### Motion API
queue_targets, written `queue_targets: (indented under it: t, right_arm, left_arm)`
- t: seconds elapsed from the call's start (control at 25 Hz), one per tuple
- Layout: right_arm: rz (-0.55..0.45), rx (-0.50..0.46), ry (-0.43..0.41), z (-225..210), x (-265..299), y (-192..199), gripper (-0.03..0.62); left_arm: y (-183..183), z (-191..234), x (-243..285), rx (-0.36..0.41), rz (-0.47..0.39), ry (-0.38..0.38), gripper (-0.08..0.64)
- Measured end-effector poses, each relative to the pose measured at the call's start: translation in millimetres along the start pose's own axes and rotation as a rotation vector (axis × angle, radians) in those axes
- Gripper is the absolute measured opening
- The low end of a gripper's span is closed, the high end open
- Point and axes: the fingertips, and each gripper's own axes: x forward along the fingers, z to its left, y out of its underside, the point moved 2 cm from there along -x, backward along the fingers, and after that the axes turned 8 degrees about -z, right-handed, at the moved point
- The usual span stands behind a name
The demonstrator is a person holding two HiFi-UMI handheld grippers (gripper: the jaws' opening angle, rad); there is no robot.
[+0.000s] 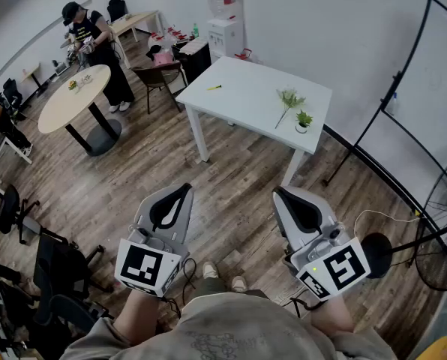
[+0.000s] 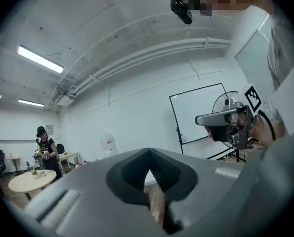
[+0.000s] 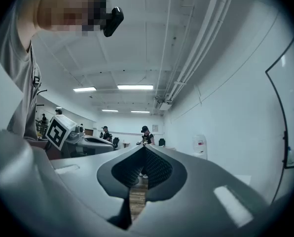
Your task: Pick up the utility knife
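The utility knife (image 1: 214, 88) is a small yellow item near the left edge of the white table (image 1: 246, 96), far ahead of me across the wooden floor. I hold both grippers close to my body, well short of the table. My left gripper (image 1: 187, 188) has its jaws pressed together with nothing between them, as the left gripper view shows (image 2: 148, 153). My right gripper (image 1: 277, 191) is likewise shut and empty (image 3: 143, 148). Both gripper views look up at walls and ceiling, so the knife is hidden in them.
A green sprig (image 1: 289, 99) and a small potted plant (image 1: 304, 118) lie on the table's right half. A round wooden table (image 1: 73, 96) with a person (image 1: 96, 47) is at left. A whiteboard stand (image 1: 403, 103), a fan (image 1: 442, 231) and office chairs (image 1: 55, 265) border the floor.
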Motion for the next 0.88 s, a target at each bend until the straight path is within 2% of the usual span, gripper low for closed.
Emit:
queue_targets:
  t: [0.16,0.36,0.48,0.88]
  right_arm:
    - [0.008,-0.001,-0.001,0.7,-4.3,-3.8,0.026]
    - [-0.020,0.059,0.002,2.2,-7.9,-5.5,0.028]
    - [0.002,0.040,-0.006,5.3,-3.3,-1.5,0.028]
    - [0.034,0.032,-0.012,14.0,27.8,12.8,0.028]
  left_arm:
    - [1.8,-6.3,-1.3,-0.009,0.011,0.009,0.000]
    - [0.8,-8.4,-3.4,0.001,0.007,0.022,0.000]
    - [4.1,-4.9,-4.2,-0.009,0.010,0.019,0.000]
    - [19.1,37.5,-12.5,-0.038,0.015,-0.035,0.000]
